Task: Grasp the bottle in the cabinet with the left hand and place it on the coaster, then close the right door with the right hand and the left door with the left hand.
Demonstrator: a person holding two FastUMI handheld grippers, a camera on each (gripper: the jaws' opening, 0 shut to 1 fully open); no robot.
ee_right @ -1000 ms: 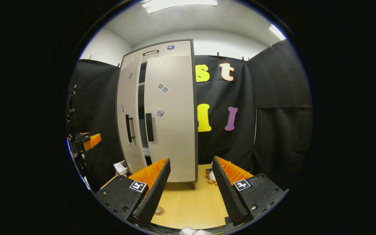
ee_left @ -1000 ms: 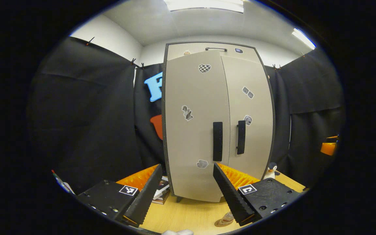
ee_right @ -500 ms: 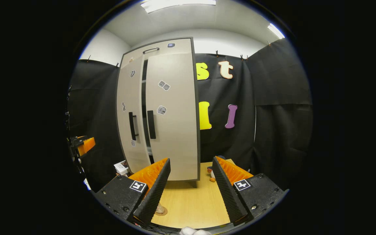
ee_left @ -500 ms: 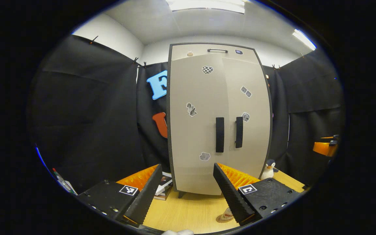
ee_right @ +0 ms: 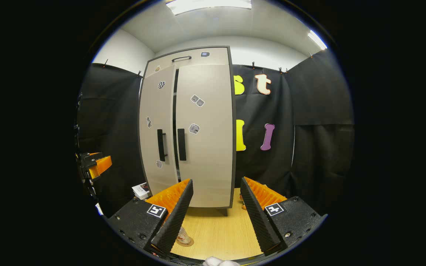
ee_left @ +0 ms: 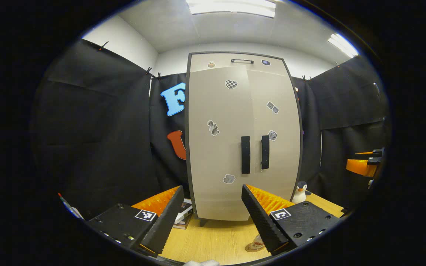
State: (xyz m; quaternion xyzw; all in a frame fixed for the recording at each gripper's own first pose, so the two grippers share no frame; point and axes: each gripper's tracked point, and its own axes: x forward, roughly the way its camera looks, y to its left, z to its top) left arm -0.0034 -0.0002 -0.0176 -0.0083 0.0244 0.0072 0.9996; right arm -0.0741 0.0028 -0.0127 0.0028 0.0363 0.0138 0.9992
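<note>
The tall beige cabinet (ee_left: 216, 147) stands ahead on the wooden table, its two doors drawn together. In the right gripper view a thin dark slit (ee_right: 176, 118) shows between the left door (ee_right: 157, 111) and the right door (ee_right: 205, 147). The clear bottle (ee_right: 182, 235) stands on the round coaster (ee_right: 187, 242) in front of the cabinet, half hidden by a finger; in the left gripper view the bottle (ee_left: 259, 241) peeks out beside my right finger. My left gripper (ee_left: 212, 187) is open and holds nothing. My right gripper (ee_right: 216, 180) is open and holds nothing.
A toy penguin (ee_left: 301, 191) sits at the cabinet's right foot. A stack of books (ee_left: 184, 213) lies at its left foot. The wooden table (ee_right: 216, 229) stretches before the cabinet. The right gripper (ee_left: 362, 166) shows far right; the left gripper (ee_right: 97, 164) shows far left.
The left door has swung in from ajar until it lines up with the right door, and the gap between them has narrowed. Both grippers have stayed open and drawn slightly back.
</note>
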